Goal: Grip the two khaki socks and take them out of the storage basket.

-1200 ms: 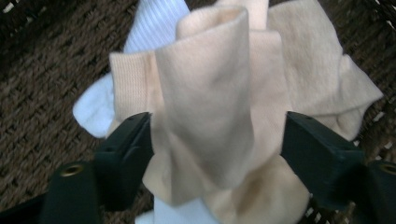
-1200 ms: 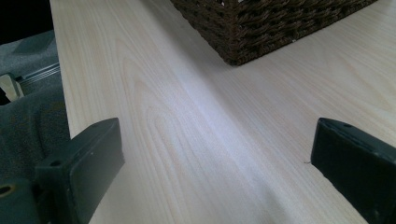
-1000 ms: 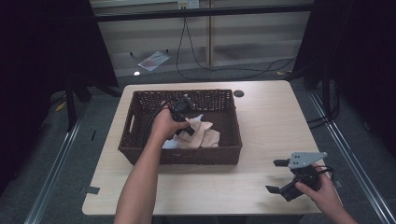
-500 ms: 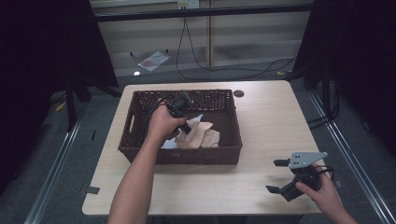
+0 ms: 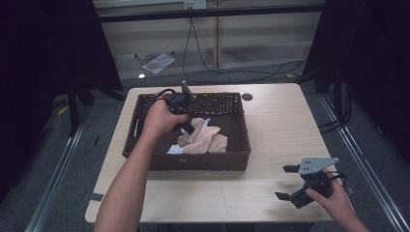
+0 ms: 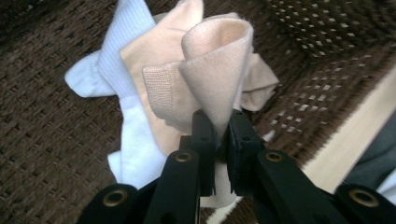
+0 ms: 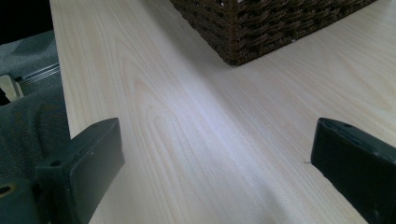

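Over the wicker basket (image 5: 145, 145), the left gripper (image 6: 219, 140) has just closed its jaws, pinching a folded edge of the beige sock (image 6: 210, 60) so it can lift free of the white sock (image 6: 135, 140). Right gripper (image 5: 290, 182) rests wide open, empty, on the table (image 5: 270, 121), apparently waiting.

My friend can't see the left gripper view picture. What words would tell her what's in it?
The left hand-held gripper pinches a folded beige sock between its black jaws. Below lie more beige and white socks on the floor of a dark brown woven basket.
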